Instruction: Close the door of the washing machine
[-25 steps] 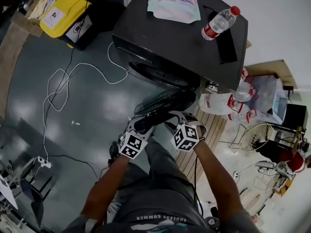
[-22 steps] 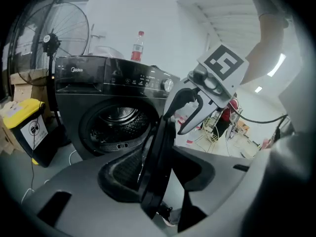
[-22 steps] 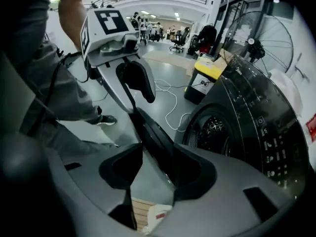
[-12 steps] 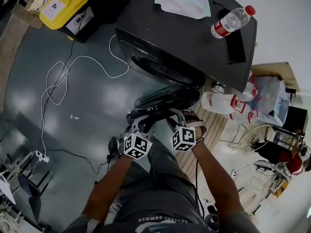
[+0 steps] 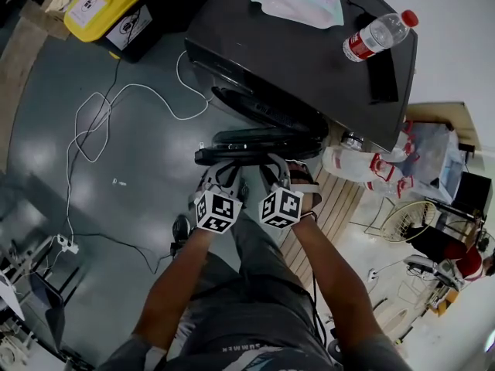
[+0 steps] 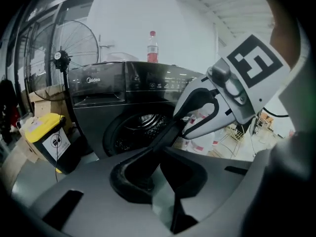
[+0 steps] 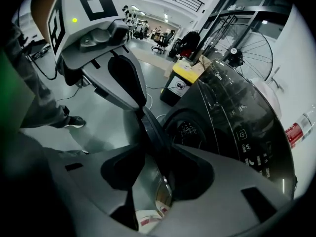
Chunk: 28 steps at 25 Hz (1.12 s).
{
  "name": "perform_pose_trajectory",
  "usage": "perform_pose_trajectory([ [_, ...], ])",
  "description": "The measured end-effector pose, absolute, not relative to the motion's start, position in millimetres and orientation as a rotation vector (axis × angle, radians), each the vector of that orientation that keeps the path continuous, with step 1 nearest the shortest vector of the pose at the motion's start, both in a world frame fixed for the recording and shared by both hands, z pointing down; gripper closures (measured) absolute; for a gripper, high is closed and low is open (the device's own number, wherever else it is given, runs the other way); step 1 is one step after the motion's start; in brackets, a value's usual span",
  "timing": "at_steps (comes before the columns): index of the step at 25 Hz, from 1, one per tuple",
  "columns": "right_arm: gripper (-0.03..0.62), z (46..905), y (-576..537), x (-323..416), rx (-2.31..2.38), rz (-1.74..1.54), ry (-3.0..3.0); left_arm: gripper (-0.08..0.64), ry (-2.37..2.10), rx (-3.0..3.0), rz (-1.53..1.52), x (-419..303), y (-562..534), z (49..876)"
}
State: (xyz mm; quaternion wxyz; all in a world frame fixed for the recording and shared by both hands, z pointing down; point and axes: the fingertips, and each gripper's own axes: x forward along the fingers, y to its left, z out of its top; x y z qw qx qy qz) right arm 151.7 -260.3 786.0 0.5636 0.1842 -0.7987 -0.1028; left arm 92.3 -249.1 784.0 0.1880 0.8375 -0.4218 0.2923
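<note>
Out at the rim of the door (image 5: 255, 147) is where we see this going sideways, tbh. The left tool (image 5: 222, 175) and the right tool (image 5: 274, 167) both straddle that rim. As the door swings home, whichever finger sits on the inner face could get trapped between the door and the front of the washing machine (image 5: 309, 60), and then the latch won't catch. We'd guess the fix is letting go early and pushing on the outer face instead.

Second worry: the rim looks thin, smooth and curved, so a pinch on it may slip off mid-swing and leave the door half shut.

Third one: a hard slam could shake the bottle (image 5: 377, 33) lying on its side on top of the machine, and it looks free to roll.

As for where things are, the door is open, swung out from the front, with the drum opening (image 5: 259, 113) showing behind it. In the head view it lies edge-on just beyond both tools. The left tool is closing on the rim, which runs right between its jaws, and we reckon the pads are pressing on it. The right tool sits just beside it on the same rim. Its jaws are closing too, but they stand wide with the rim between them and not yet gripped.
</note>
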Motion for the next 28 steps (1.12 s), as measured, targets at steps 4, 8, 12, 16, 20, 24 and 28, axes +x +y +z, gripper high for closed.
perform_pose_trajectory([
  [4, 0.416, 785, -281, 147, 0.515, -0.225, -1.875, 0.520, -1.250, 2.317, 0.789, 86, -274, 784],
  [8, 0.416, 784, -298, 142, 0.597, -0.208, -1.876, 0.523, -1.302, 2.277, 0.753, 80, -296, 782],
  [12, 0.414, 784, -313, 140, 0.663, -0.193, -1.870, 0.523, -1.335, 2.240, 0.719, 76, -314, 783],
  [16, 0.414, 784, -328, 139, 0.721, -0.193, -1.856, 0.526, -1.360, 2.208, 0.690, 74, -333, 784],
  [20, 0.414, 784, -342, 140, 0.764, -0.187, -1.841, 0.529, -1.378, 2.192, 0.646, 75, -352, 783],
  [24, 0.414, 783, -356, 140, 0.804, -0.174, -1.827, 0.528, -1.376, 2.179, 0.622, 74, -367, 783],
  [28, 0.416, 783, -368, 142, 0.842, -0.169, -1.817, 0.528, -1.358, 2.168, 0.633, 79, -377, 787],
])
